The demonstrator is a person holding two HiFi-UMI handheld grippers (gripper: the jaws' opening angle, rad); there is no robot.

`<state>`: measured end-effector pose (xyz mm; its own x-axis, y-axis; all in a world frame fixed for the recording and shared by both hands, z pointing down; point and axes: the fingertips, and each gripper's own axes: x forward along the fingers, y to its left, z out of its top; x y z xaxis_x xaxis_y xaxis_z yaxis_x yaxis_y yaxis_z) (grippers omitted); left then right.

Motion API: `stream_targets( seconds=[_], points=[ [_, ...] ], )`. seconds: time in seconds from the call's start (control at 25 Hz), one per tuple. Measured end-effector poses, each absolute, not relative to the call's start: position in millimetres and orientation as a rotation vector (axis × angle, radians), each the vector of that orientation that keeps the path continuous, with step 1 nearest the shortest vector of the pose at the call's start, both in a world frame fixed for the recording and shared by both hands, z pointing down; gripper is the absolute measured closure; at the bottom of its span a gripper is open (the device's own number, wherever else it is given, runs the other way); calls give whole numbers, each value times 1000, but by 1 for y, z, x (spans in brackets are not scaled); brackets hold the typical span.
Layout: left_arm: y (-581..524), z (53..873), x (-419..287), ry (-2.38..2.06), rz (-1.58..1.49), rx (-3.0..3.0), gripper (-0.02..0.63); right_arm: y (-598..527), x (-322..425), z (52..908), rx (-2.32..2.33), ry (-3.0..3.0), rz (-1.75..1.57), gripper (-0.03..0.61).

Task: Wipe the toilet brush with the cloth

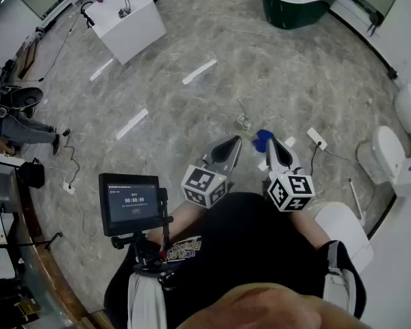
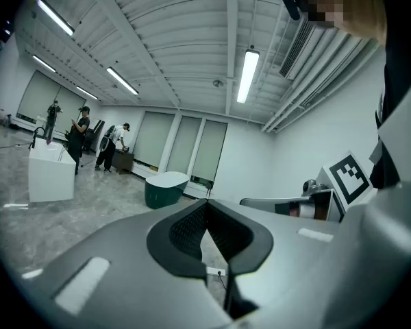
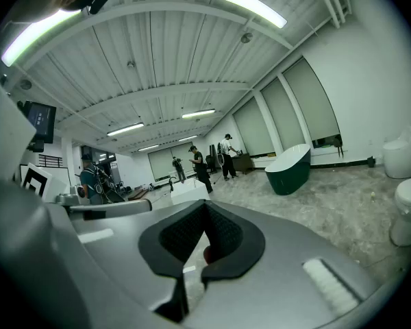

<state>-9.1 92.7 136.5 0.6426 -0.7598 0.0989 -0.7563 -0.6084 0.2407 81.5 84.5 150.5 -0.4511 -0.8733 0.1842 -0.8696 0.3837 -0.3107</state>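
Both closed — left gripper point(image 1: 235, 142) and right gripper point(image 1: 273, 144) — above floor point(image 1: 192, 108).

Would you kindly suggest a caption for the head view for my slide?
Left gripper and right gripper, both shut and empty, held over a grey floor; green bathtub ahead, toilet at right.

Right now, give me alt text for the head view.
Seen from above, a person holds the left gripper and right gripper over a grey floor, both shut and empty. A toilet stands at right, a green bathtub ahead.
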Motion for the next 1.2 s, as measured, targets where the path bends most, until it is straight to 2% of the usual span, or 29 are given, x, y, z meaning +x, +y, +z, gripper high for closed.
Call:
stream_targets(
  seconds=[1.2],
  points=[
    [92, 138, -16, -1212, -53, 2565, 611, 86, 78, 145, -1589, 2580, -616, 575]
  ],
)
